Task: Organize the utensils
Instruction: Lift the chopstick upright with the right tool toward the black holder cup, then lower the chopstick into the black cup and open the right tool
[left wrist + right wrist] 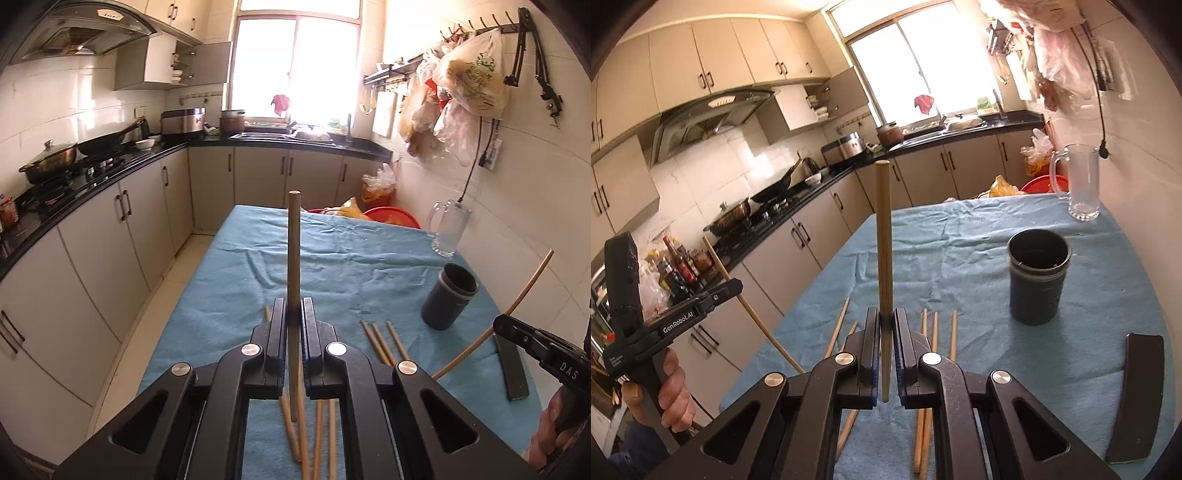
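My left gripper (294,314) is shut on a wooden chopstick (294,258) that stands upright above the blue tablecloth (332,251). My right gripper (885,317) is shut on another wooden chopstick (884,236), also upright. Several loose chopsticks (384,341) lie on the cloth under and beside both grippers; they also show in the right wrist view (934,332). A dark cylindrical holder (448,297) stands open and upright to the right, also seen in the right wrist view (1036,280). Each gripper appears in the other's view: the right gripper (496,325) and the left gripper (737,286), both holding chopsticks.
A glass mug (1080,182) stands at the table's far right. A flat dark curved piece (1137,395) lies on the cloth at the right edge. Kitchen cabinets and a stove with pans (66,155) run along the left. Red basins (391,216) sit beyond the table.
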Motion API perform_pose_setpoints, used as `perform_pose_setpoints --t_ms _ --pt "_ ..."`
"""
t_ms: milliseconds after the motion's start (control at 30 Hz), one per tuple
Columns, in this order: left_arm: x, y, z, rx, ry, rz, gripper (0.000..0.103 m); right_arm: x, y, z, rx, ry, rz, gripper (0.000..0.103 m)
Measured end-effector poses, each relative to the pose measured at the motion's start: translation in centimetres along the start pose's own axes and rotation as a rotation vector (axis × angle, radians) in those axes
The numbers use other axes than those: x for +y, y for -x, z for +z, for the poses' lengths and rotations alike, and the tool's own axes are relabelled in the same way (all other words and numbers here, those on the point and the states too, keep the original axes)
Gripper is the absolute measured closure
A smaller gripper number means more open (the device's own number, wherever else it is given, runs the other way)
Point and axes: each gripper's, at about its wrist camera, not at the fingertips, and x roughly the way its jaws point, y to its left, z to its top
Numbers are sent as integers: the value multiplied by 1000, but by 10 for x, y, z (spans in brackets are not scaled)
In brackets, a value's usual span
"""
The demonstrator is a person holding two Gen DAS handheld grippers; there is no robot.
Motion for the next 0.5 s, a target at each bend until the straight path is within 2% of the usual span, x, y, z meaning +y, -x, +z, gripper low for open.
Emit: perform_pose_setpoints --t_ms 500 --pt "-63 -8 37 -11 -93 -111 97 -46 48 27 -115 -94 -70 95"
